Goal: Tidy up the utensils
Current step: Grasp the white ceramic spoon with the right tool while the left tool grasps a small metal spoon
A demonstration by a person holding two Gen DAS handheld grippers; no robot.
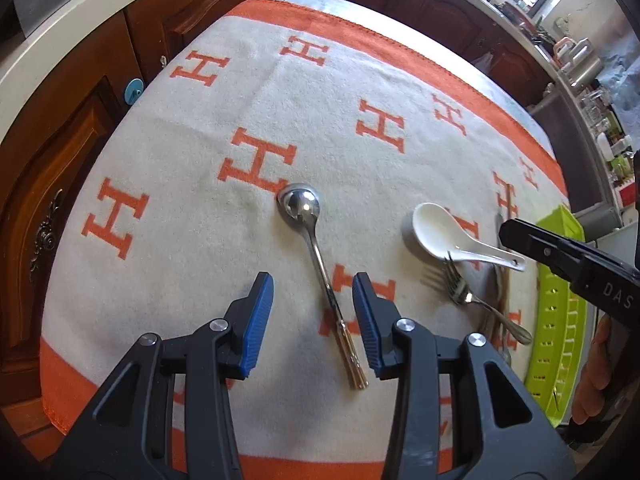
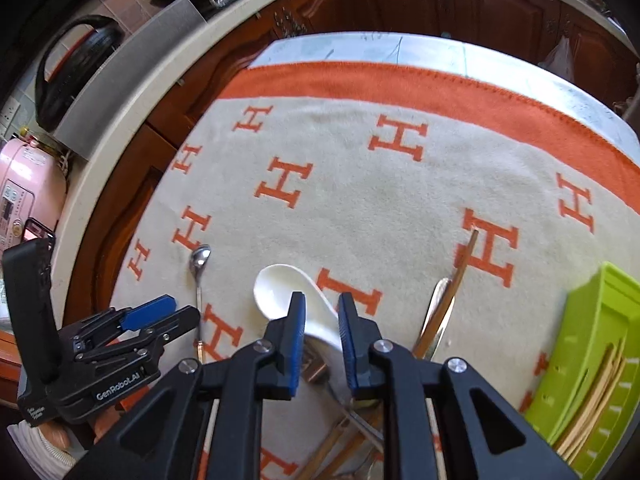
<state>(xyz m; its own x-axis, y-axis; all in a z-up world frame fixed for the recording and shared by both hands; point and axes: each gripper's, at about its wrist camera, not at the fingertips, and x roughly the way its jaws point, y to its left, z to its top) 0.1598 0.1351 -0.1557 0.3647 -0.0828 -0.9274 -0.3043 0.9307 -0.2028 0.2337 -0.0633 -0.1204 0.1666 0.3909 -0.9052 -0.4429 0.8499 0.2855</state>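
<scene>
orange-lettered blanket (image 1: 200,120) – metal spoon (image 1: 300,204), white spoon (image 2: 276,292), green tray (image 2: 600,340).

The right claw (image 2: 322,300) hides the white spoon (image 2: 276,292) handle.

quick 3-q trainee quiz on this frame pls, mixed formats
1. True or false: the left gripper has its pads closed on the metal spoon.
2. Which utensil lies between the right gripper's fingers? A) fork B) white ceramic spoon C) chopstick
3. Fill in: the green basket already holds ____.

Key:
1. False. Its jaws stand open, one on each side of the spoon's handle, with gaps showing.
2. B, the white ceramic spoon; the pads do not visibly press on it.
3. Light wooden chopsticks, as far as the right wrist view shows.
</scene>
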